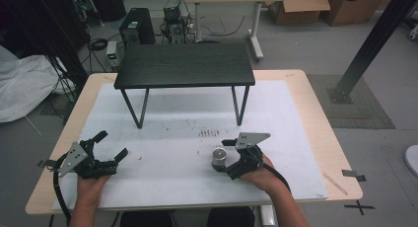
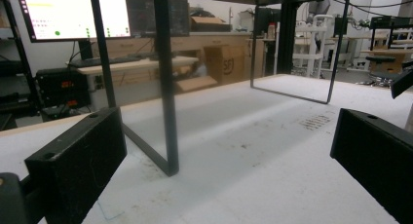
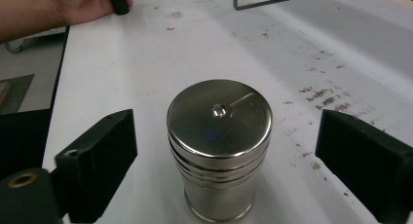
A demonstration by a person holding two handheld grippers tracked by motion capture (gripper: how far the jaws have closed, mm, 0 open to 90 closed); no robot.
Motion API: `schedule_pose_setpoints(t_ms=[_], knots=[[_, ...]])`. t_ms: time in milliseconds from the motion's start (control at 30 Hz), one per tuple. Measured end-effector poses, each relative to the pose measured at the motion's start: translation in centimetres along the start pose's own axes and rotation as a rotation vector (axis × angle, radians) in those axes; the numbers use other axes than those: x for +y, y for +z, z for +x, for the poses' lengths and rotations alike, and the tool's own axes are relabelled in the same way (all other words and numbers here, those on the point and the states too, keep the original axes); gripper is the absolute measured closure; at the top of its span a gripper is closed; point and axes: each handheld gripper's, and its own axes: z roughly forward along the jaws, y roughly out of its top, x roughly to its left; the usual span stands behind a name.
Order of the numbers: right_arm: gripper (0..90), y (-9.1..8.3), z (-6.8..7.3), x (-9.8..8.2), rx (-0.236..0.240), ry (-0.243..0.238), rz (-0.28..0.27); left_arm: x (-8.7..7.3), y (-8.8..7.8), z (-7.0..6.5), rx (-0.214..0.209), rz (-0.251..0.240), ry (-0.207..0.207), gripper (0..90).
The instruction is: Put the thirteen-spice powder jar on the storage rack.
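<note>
Counter [image 1: 315,103]: light wood top, most of it under a white mat [image 1: 187,153]; bare wood strip shows along left, right and far edges.
Near edge: both forearms come in over it; the hands rest on the mat close to that edge.
Stand [image 1: 185,64]: small black table on thin legs at the far middle of the mat; open space beneath it. In the left gripper view one leg frame [image 2: 168,112] stands just ahead between the jaws.
Open room: bare mat between the stand and the grippers, and between the two grippers; a patch of dark specks [image 1: 208,133] lies just beyond the can.
Left gripper [image 1: 111,147]: near the mat's left edge, jaws spread wide, nothing between them, angled toward the centre.
Right gripper [image 1: 220,158]: right of centre, jaws spread, pointing left.
Can [image 1: 219,158]: short steel cylinder, upright on the mat, flat lid with a small centre stud.
Can vs jaws: in the right gripper view the can [image 3: 219,146] stands midway between the two jaws with a clear gap each side; neither jaw touches it.
Left hand [image 3: 92,5]: seen far off in the right gripper view, at the mat's edge.
</note>
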Motion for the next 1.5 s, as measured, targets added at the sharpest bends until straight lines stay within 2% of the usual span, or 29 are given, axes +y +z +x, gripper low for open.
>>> schedule_pose_setpoints(t_ms=[500,1333,1500], knots=[[23.4,0.17,0.0,-0.34,0.007,0.005,0.016,-0.01,-0.02,0.0,0.0,-0.002,-0.001,0.2],[40.3,0.57,0.32,-0.53,-0.004,-0.017,0.017,-0.02,-0.03,0.01,0.0,-0.004,-0.004,0.2],[46.0,0.4,0.43,-0.47,-0.012,-0.026,0.007,-0.01,-0.03,0.02,0.0,-0.003,-0.006,0.2]])
